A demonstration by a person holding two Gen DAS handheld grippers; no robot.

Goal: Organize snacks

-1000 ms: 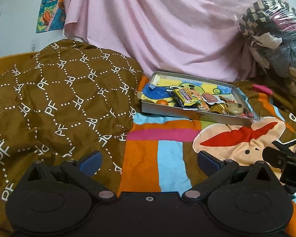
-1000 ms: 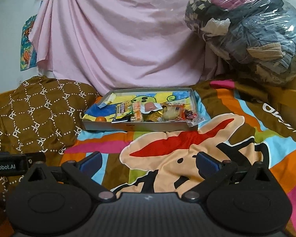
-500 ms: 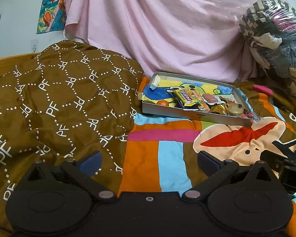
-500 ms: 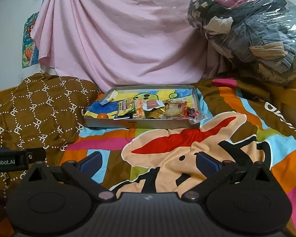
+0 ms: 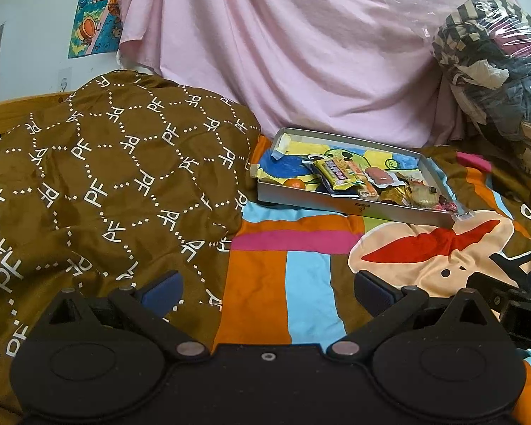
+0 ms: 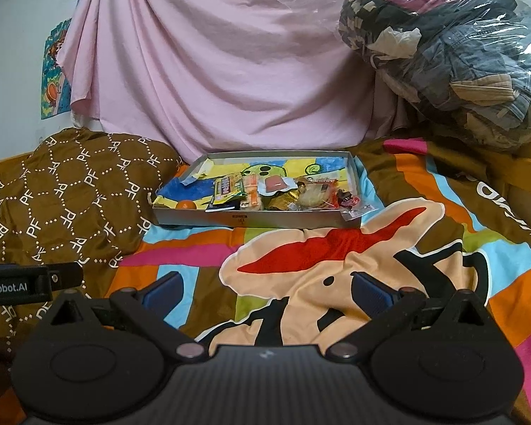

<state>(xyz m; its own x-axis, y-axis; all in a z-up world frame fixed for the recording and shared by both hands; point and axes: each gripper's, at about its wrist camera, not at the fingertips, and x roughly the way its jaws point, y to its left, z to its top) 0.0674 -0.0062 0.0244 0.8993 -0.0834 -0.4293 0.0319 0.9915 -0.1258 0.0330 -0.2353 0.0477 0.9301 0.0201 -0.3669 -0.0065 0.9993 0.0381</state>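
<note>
A shallow grey tray (image 5: 350, 208) (image 6: 251, 219) lies on the bed ahead of both grippers. Several snacks are heaped in its right half: a yellow packet (image 5: 334, 171) (image 6: 226, 188), an orange-and-white bar (image 6: 252, 191), a pink-red piece (image 5: 380, 174) (image 6: 274, 185) and gold-wrapped sweets (image 5: 419, 194) (image 6: 313, 193). A small orange ball (image 5: 294, 184) (image 6: 187, 204) sits at the tray's front left. My left gripper (image 5: 267, 292) is open and empty, well short of the tray. My right gripper (image 6: 265, 292) is open and empty, also well short of it.
A brown patterned quilt (image 5: 99, 191) (image 6: 67, 198) bulges at the left of the tray. A striped cartoon bedsheet (image 5: 301, 265) (image 6: 336, 258) covers the bed. A pink cloth (image 6: 216, 71) hangs behind. A plastic-wrapped bundle of clothes (image 6: 453, 53) is piled at the back right.
Both grippers have shifted slightly, so the tray sits a little differently in each view. Both stay open and empty.
</note>
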